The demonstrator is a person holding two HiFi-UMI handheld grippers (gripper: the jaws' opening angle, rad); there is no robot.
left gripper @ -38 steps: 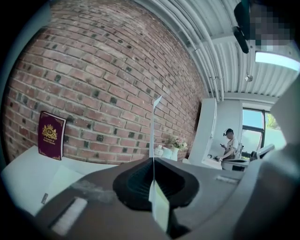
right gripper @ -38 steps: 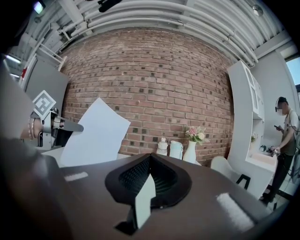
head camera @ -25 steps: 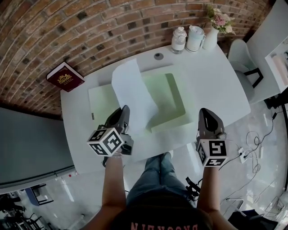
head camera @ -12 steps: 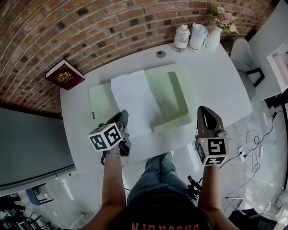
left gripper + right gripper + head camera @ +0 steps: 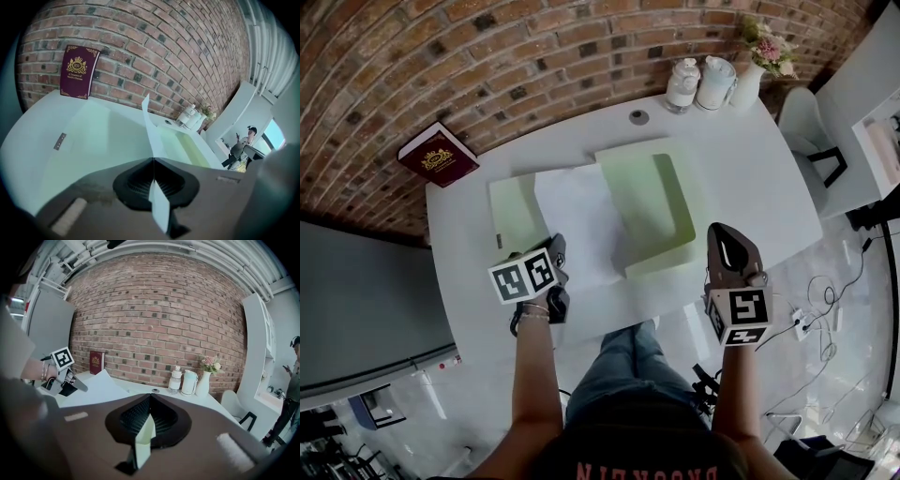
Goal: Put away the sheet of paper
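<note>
One sheet of paper (image 5: 579,217), one folder (image 5: 654,199), one book (image 5: 438,156), two jars (image 5: 682,82) (image 5: 712,81) and one vase (image 5: 748,84). My left gripper (image 5: 557,247) is clamped on the near edge of the plain white sheet, which lies almost flat across the open pale-green folder. My right gripper (image 5: 720,231) pinches the folder's raised green flap. The tabletop (image 5: 755,183) is bare on the right. The book, jars and vase stand well apart along the far edge.

On the dark red book (image 5: 78,70), a gold crest is printed, and beneath it the small gold title "A Treasury of World's Classics" is faintly made out. Orange lettering on the person's shirt (image 5: 642,469) is cut off and cannot be read.
</note>
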